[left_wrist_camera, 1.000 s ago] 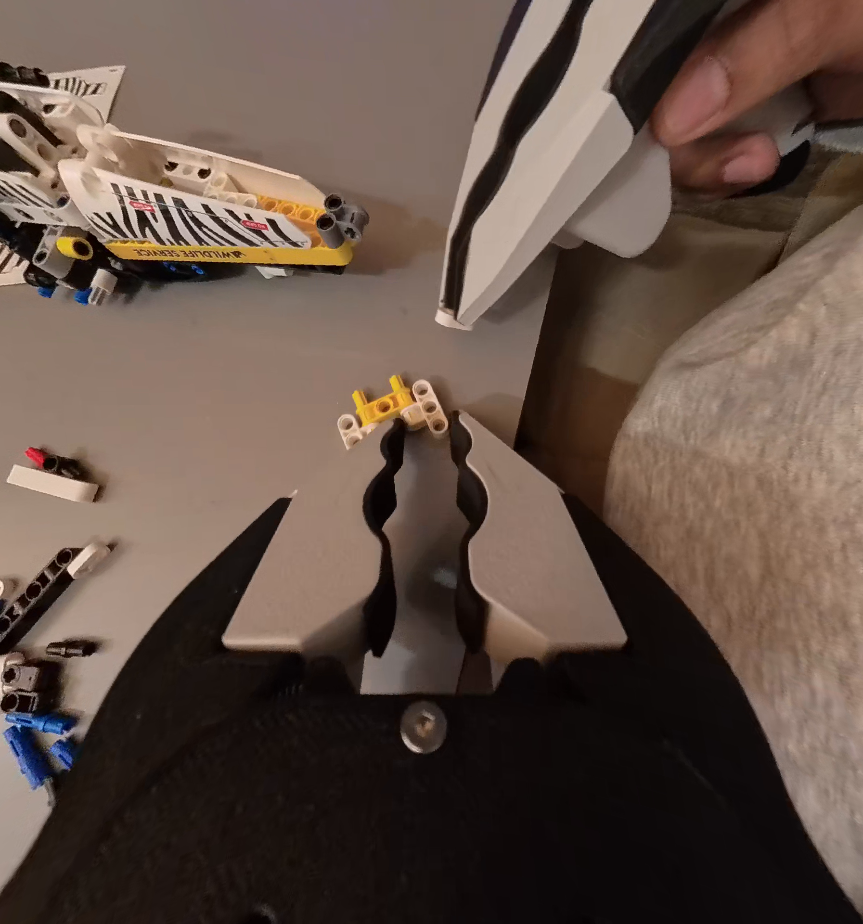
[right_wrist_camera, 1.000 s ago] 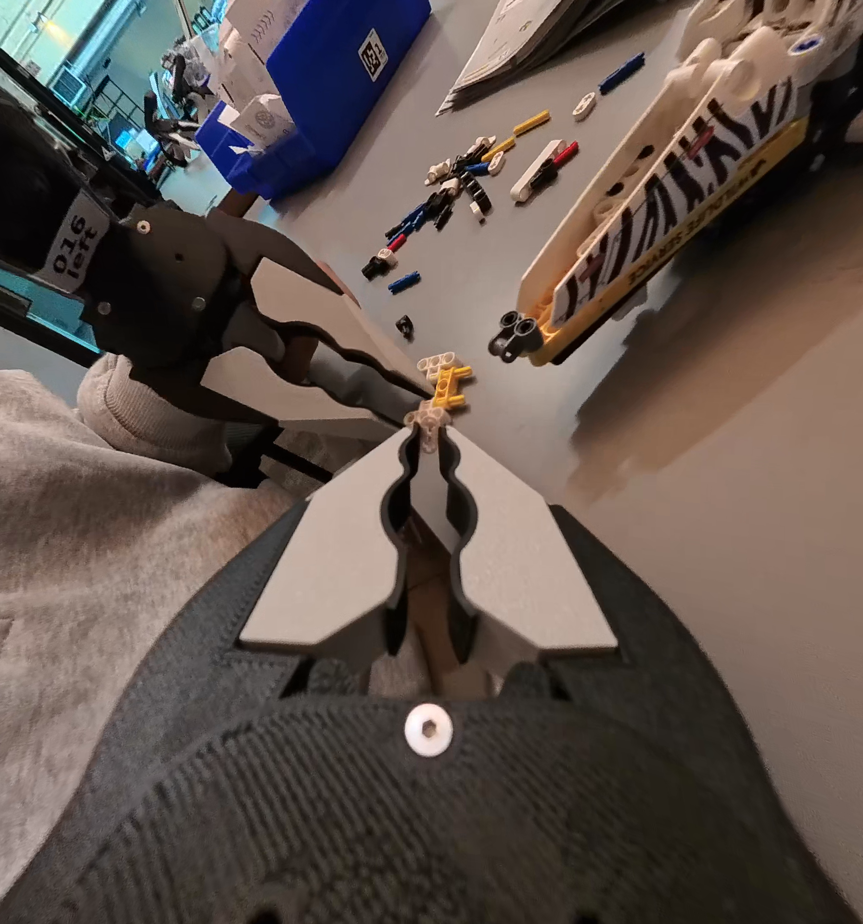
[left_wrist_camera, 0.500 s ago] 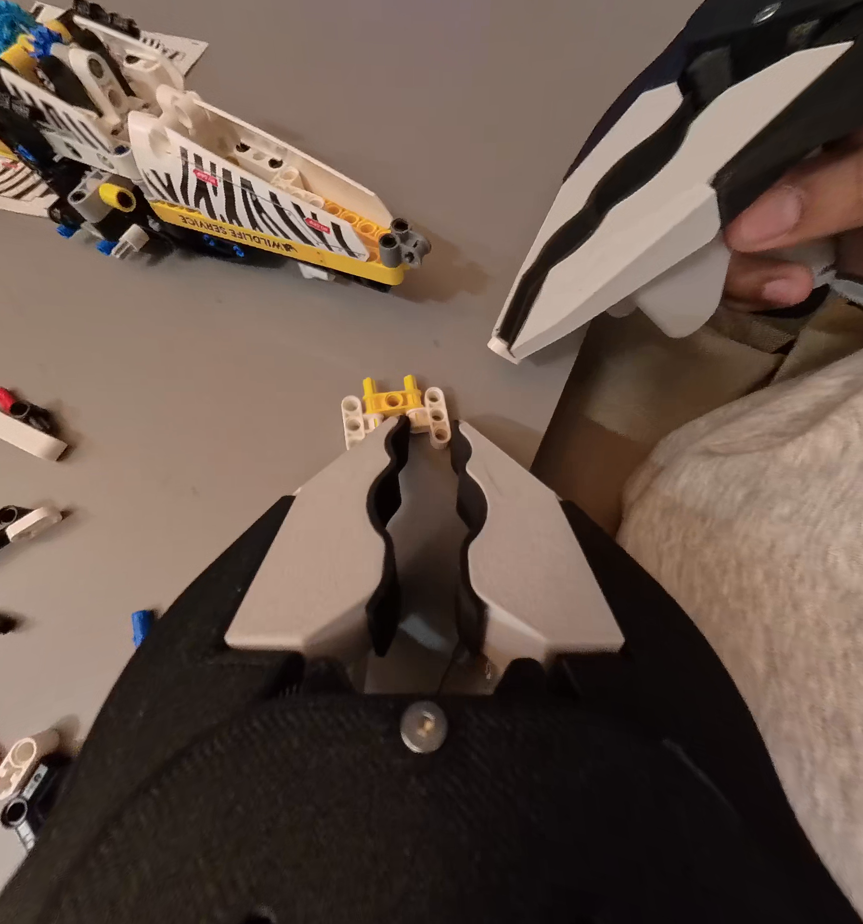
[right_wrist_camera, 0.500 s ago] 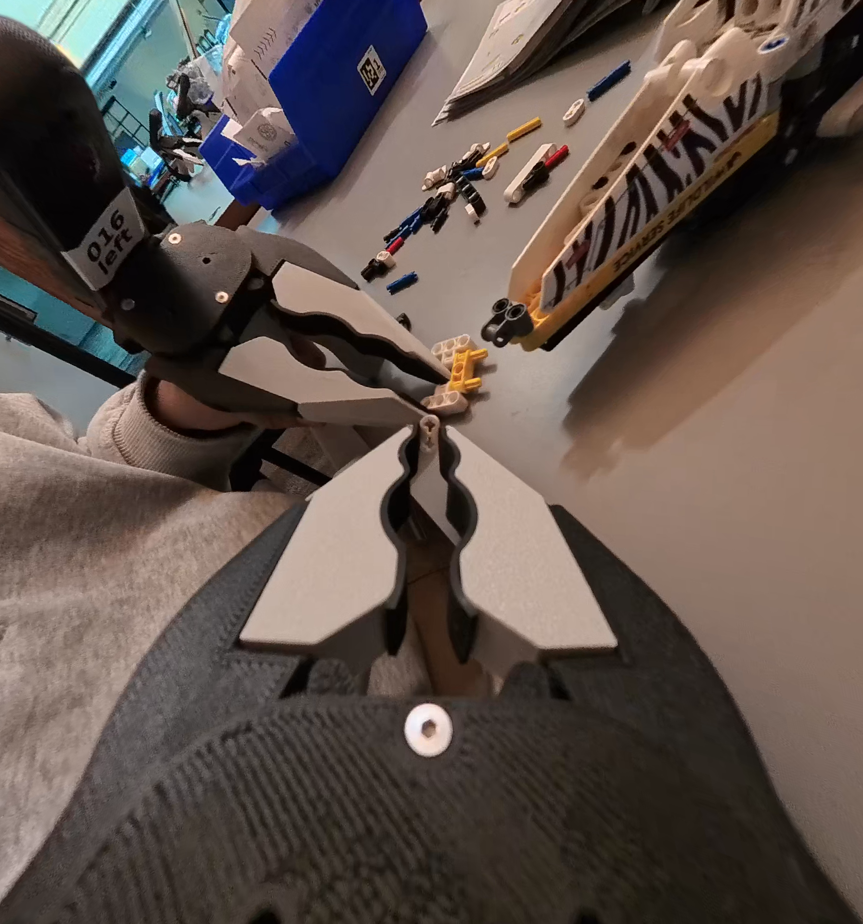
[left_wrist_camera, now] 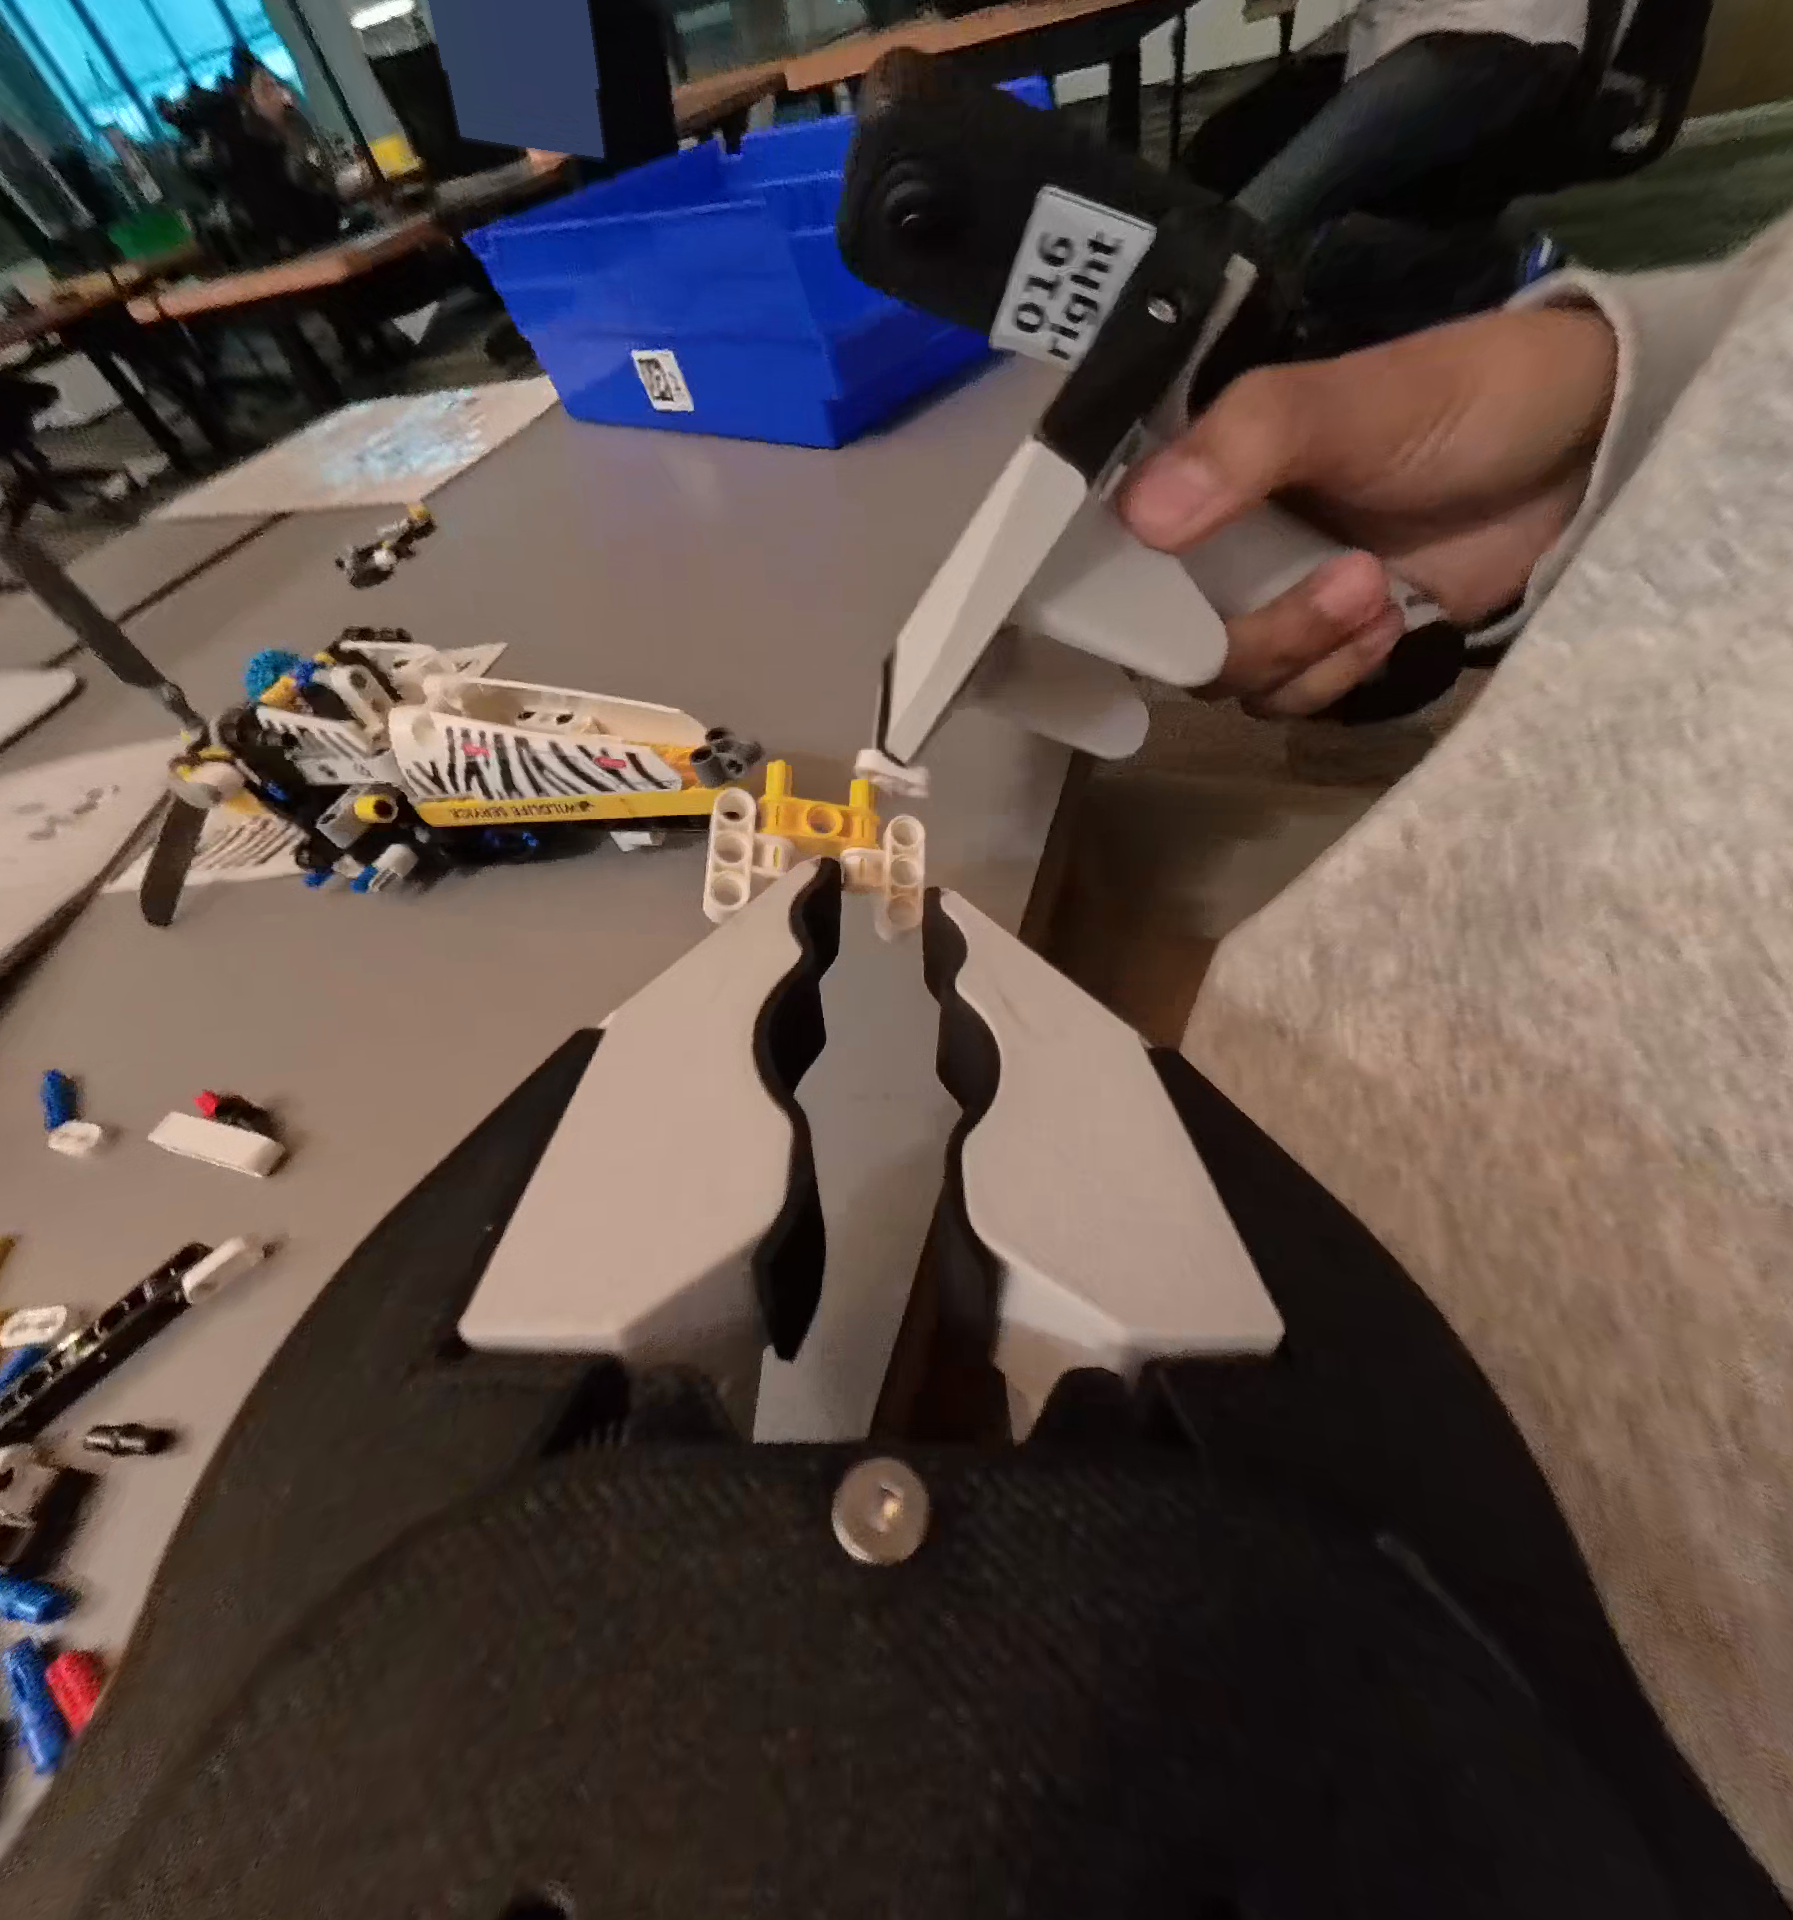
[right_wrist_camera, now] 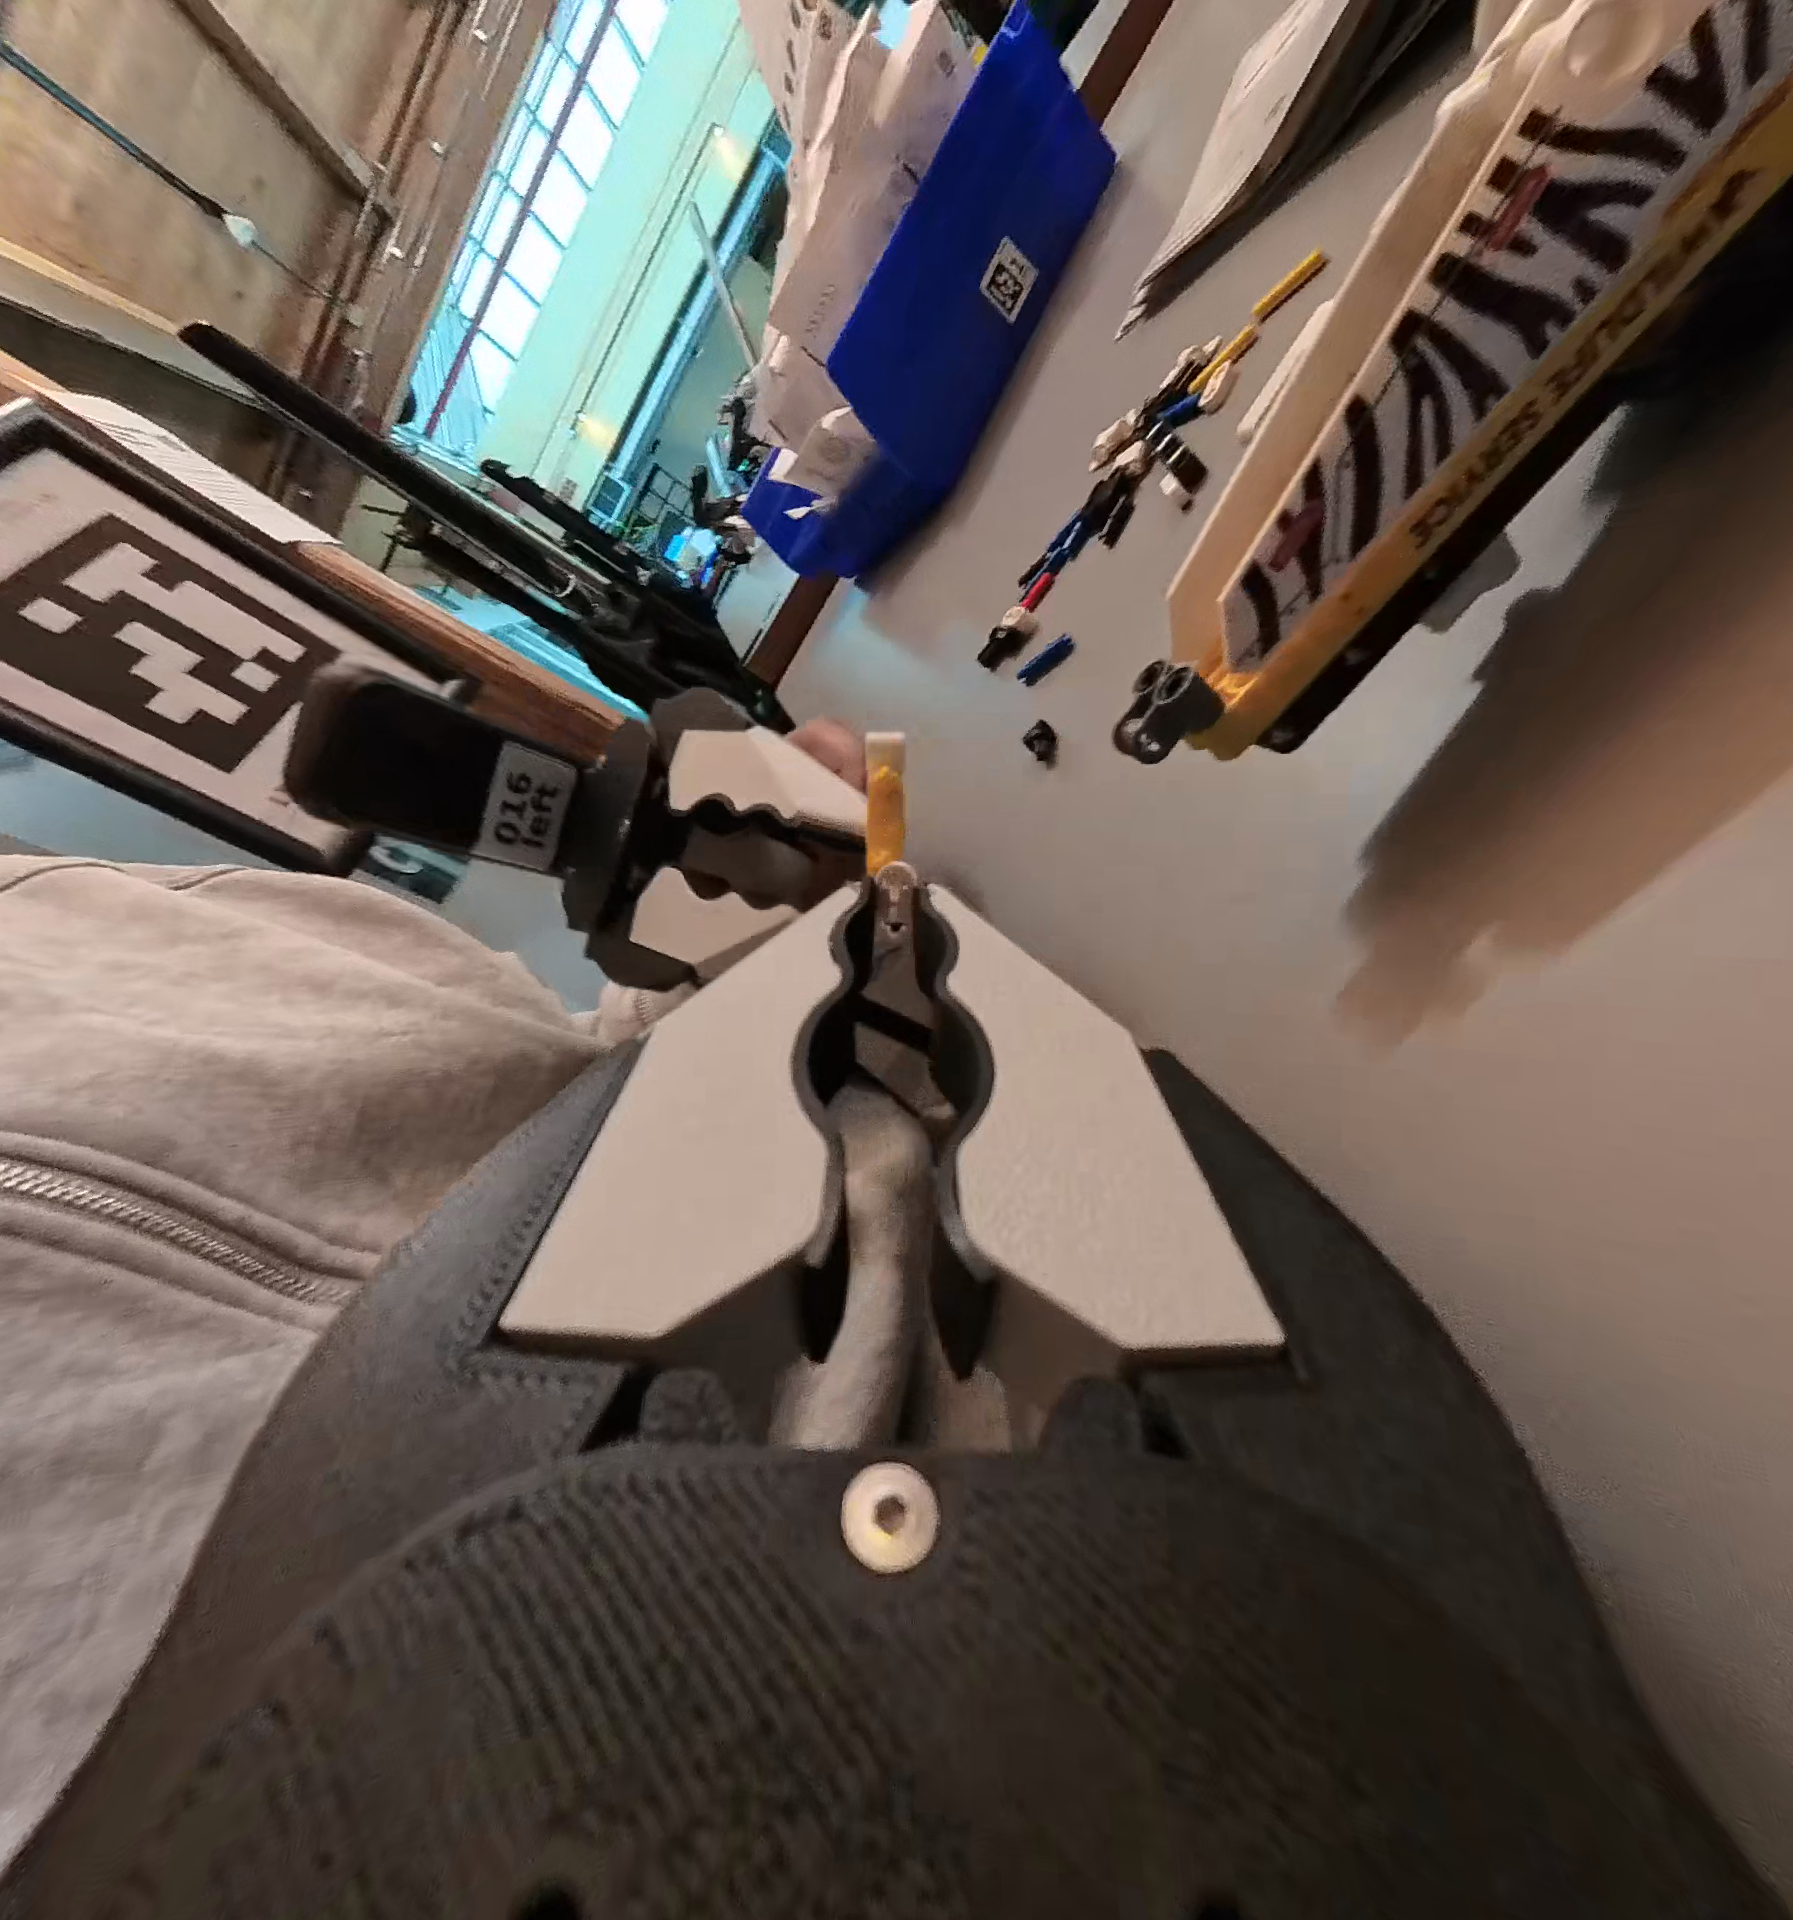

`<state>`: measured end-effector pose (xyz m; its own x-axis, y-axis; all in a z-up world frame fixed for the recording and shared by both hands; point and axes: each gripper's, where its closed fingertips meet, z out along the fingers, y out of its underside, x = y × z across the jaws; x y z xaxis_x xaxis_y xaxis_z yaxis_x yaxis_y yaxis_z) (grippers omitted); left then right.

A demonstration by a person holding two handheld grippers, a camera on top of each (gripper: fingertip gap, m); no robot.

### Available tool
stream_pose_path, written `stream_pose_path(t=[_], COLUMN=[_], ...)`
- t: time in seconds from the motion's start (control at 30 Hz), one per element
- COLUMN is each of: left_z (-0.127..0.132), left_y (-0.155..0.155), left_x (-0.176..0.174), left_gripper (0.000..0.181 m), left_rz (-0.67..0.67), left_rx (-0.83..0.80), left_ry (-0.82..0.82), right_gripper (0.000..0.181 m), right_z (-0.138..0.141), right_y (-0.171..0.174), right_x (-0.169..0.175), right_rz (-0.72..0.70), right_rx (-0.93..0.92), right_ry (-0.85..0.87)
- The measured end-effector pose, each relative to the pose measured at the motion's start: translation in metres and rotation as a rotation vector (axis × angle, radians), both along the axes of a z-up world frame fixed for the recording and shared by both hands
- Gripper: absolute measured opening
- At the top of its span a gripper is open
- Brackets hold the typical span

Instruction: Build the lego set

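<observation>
My left gripper (left_wrist_camera: 876, 888) is shut on a small yellow-and-white beam assembly (left_wrist_camera: 819, 826) and holds it above the grey table (left_wrist_camera: 580, 582). My right gripper (right_wrist_camera: 892, 891) is shut on a small white piece (right_wrist_camera: 893, 902). It comes down from the upper right in the left wrist view (left_wrist_camera: 897, 758), with the white piece (left_wrist_camera: 890, 771) touching the assembly's top right corner. In the right wrist view the assembly (right_wrist_camera: 884, 805) shows edge-on just past my fingertips, with the left gripper (right_wrist_camera: 840, 826) behind it. The zebra-striped aircraft model (left_wrist_camera: 518, 769) lies on the table to the left.
A blue bin (left_wrist_camera: 767, 301) stands at the back of the table, with papers (left_wrist_camera: 383, 457) beside it. Loose black, blue, yellow and white pieces (left_wrist_camera: 30, 1382) lie at the left front. The table edge (left_wrist_camera: 1053, 831) runs just right of the grippers, beside a grey sleeve. Less than 4 cm separates the two grippers' tips.
Both grippers have tilted up and come together. The left one lifted the assembly off the table, and the right one brought its white piece down onto the assembly's top right.
</observation>
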<state>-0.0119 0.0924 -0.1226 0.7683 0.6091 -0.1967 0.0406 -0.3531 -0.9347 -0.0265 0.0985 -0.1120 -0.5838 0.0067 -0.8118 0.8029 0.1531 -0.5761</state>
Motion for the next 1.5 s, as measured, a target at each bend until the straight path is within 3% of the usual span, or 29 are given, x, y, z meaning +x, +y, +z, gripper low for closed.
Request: stream_pose_path(t=[0.3, 1.07, 1.23, 1.4, 1.43, 1.5], left_z=[-0.007, -0.006, 0.005, 0.023, 0.026, 0.027], left_y=[0.006, 0.011, 0.015, 0.028, 0.030, 0.034], left_x=[0.008, 0.018, 0.027, 0.049, 0.055, 0.066], left_gripper=[0.012, 0.012, 0.011, 0.011, 0.000, 0.000], left_rz=[-0.036, -0.116, -0.177, -0.288, -0.310, -0.328], left_rx=[-0.078, -0.069, 0.025, 0.247, 0.293, 0.355], left_ry=[0.065, 0.066, 0.062, -0.019, -0.041, -0.085], right_gripper=[0.004, 0.004, 0.004, 0.004, 0.004, 0.004], right_z=[-0.003, -0.015, -0.006, -0.003, 0.000, 0.007], right_y=[0.002, 0.009, 0.013, 0.014, 0.014, 0.016], right_x=[0.008, 0.019, 0.027, 0.044, 0.049, 0.058], right_rz=[0.075, 0.244, 0.308, 0.353, 0.368, 0.384], right_rx=[-0.008, 0.097, 0.023, -0.026, -0.050, -0.098], right_ry=[-0.106, -0.080, -0.156, -0.186, -0.197, -0.251])
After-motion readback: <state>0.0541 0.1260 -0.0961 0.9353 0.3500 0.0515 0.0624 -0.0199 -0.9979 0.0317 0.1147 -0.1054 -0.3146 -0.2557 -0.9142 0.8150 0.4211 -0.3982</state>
